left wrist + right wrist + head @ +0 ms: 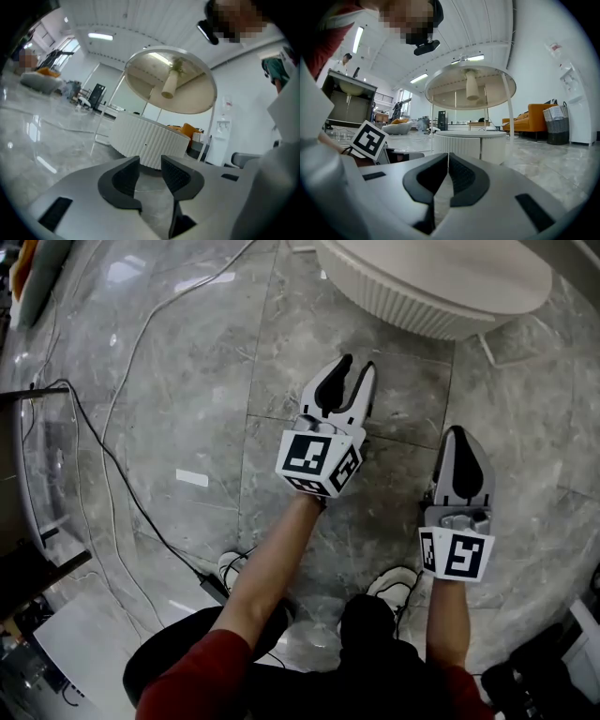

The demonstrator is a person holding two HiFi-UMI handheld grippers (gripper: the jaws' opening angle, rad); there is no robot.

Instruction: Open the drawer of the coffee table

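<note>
Near end: your left gripper [357, 367] is parted, a clear gap between the pads and nothing in it. Your right gripper [459, 437] is closed, tips meeting, empty. Both hang low over the marble floor [187, 390], pointing at the table [403, 306] and well short of it.

The table is ahead and slightly right, far edge of the head view. It is a low round white drum with a ribbed wall [150, 138], under a wider round top [168, 79] on thin legs [509, 112].

Handling, as a guess: the drawer should be light and slide straight out, with a hard, slick ribbed face that gives the pads little to bite. No handle shows. There is a small dark dot [145, 144] on the wall, maybe a knob or hole, too small to tell. From the right gripper view the ribbing stops at a plain panel [493, 146]; that seam could be the drawer edge. Hook the lip or the seam, pull level.
</note>
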